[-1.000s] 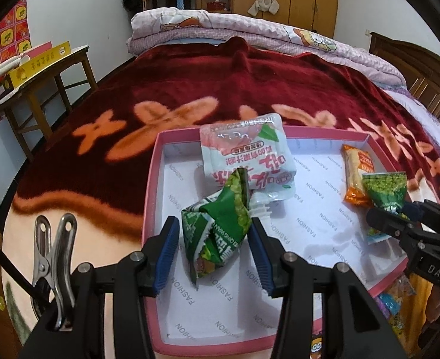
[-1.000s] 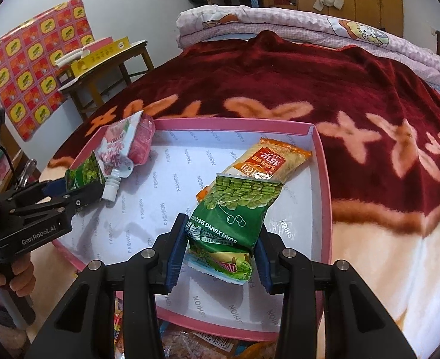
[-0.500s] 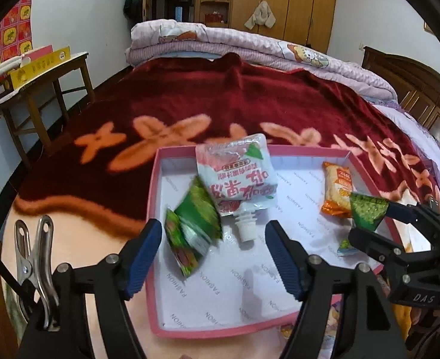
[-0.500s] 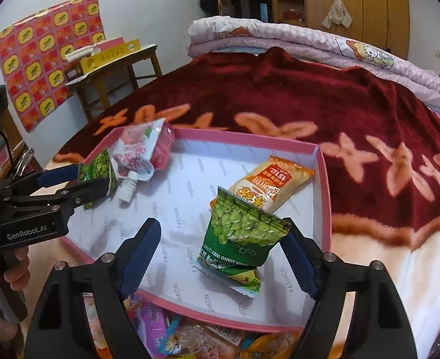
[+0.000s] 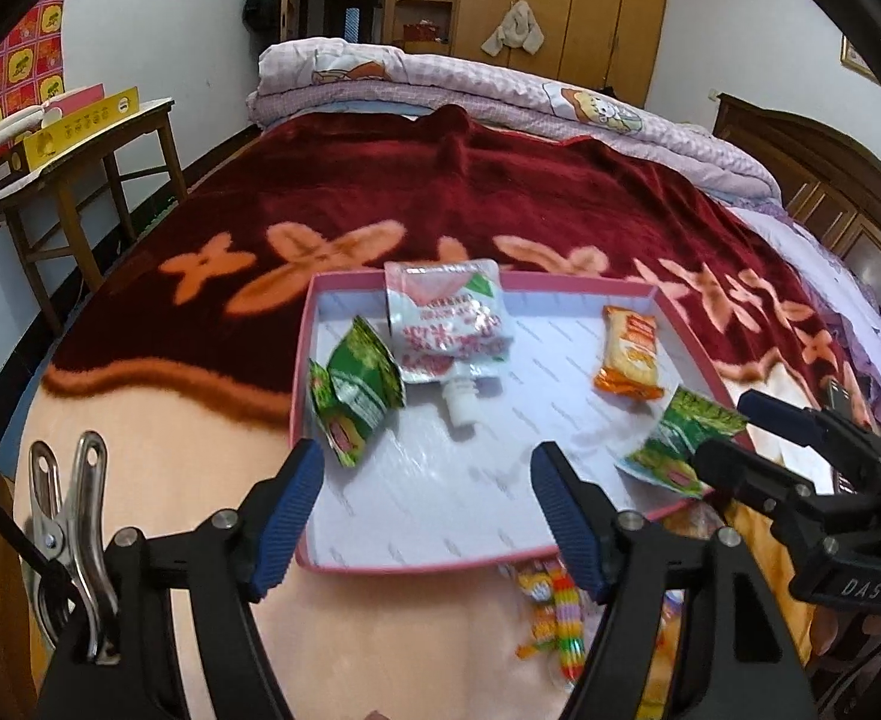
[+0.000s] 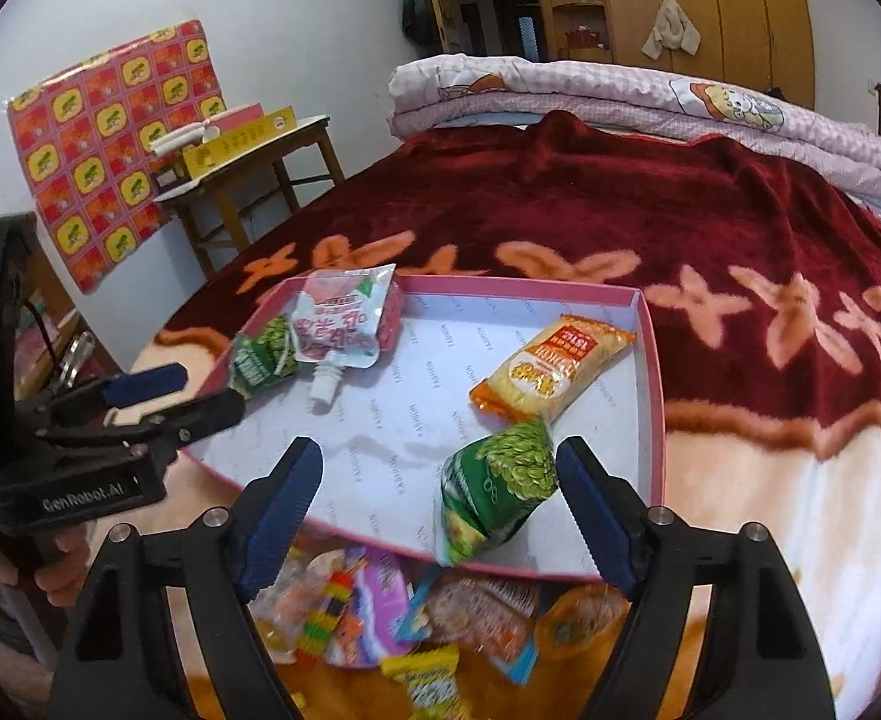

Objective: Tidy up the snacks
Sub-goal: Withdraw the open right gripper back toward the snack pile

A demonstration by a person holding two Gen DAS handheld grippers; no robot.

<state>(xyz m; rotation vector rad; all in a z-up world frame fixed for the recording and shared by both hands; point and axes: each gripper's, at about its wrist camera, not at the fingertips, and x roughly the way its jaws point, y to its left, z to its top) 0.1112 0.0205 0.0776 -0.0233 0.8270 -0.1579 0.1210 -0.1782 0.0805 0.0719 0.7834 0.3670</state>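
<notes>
"genrobot.ai" on left gripper (image 6: 158, 399), "das" on right gripper (image 5: 740, 432)

Pink-rimmed tray (image 6: 650, 360), white inside. Green packets (image 5: 356, 390) (image 6: 500, 480), one orange (image 6: 551, 363). Dark red blanket (image 6: 620, 204), peach flowers.

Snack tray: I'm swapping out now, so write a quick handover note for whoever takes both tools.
Left tool: open, empty.
Right tool: open, empty; green pea pack lies loose between its fingers.
In the pink tray: crumpled green pack, pink spout pouch, orange pack, pea pack.
Left: loose snack pile on the blanket in front of the tray.
</notes>
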